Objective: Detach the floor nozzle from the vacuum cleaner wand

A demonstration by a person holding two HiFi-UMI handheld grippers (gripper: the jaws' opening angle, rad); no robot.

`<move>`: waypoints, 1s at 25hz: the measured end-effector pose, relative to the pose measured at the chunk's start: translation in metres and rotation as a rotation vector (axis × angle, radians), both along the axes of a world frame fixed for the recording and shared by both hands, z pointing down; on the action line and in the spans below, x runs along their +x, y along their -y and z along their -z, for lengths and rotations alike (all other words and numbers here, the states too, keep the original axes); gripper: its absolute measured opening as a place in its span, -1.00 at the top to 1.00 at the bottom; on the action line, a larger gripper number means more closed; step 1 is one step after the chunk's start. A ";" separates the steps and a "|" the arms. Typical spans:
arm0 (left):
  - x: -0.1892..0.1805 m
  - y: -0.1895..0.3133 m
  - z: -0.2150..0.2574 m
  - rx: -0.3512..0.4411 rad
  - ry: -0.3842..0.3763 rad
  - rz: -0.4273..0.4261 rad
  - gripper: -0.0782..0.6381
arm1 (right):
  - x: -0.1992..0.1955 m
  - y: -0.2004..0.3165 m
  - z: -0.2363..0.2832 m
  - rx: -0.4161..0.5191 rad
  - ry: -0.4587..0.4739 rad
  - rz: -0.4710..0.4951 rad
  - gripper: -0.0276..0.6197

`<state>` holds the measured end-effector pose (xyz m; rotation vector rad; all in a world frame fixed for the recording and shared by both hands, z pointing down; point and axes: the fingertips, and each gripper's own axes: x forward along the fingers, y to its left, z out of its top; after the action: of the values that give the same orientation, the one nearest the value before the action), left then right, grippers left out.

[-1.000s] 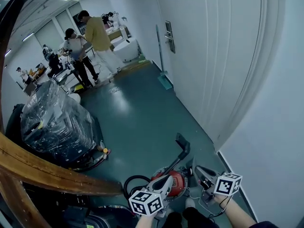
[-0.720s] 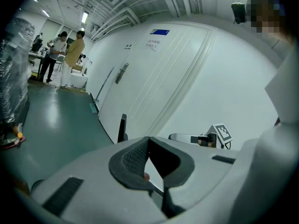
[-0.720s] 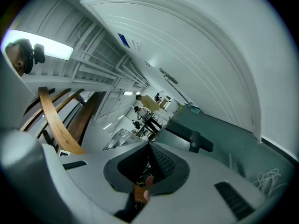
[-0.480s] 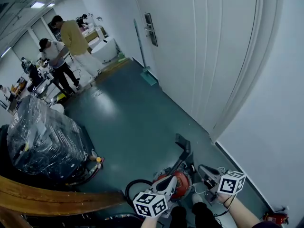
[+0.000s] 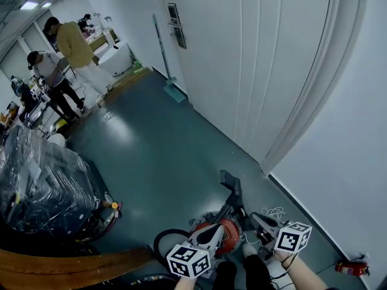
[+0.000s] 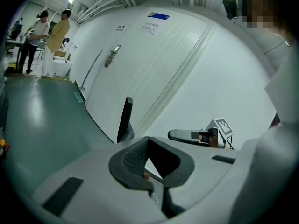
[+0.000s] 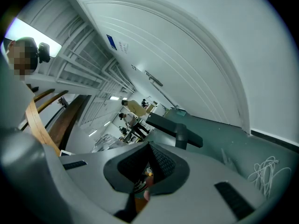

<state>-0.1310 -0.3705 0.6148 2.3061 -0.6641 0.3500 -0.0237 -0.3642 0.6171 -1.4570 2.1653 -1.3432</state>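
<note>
I am holding my left gripper and right gripper, fingers closed and empty, beside the vacuum cleaner, probably lining up on its wand.

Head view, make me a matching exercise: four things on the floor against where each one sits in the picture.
1 vacuum cleaner body
2 fire extinguisher
3 plastic-wrapped load
4 long-handled mop

A left edge
B leaning against the wall by the door handle
C bottom right corner, by the wall
D bottom middle

Pairs: 1-D, 2-C, 3-A, 4-B
</note>
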 end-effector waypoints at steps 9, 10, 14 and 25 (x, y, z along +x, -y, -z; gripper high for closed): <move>0.003 0.020 -0.041 0.096 0.115 -0.041 0.76 | 0.005 0.023 -0.031 -0.023 -0.011 0.016 0.86; 0.004 0.023 -0.048 0.108 0.129 -0.051 0.76 | 0.004 0.026 -0.036 -0.025 -0.014 0.023 0.86; 0.009 0.028 -0.078 0.158 0.195 -0.103 0.64 | 0.000 0.034 -0.056 -0.035 -0.022 0.041 0.86; 0.029 0.034 -0.172 0.289 0.457 -0.306 0.27 | -0.009 0.055 -0.112 -0.090 -0.001 0.095 0.62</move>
<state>-0.1021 -0.4043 0.7866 2.6342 -0.6043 1.0031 -0.0326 -0.4189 0.7290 -1.4023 2.2273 -1.4897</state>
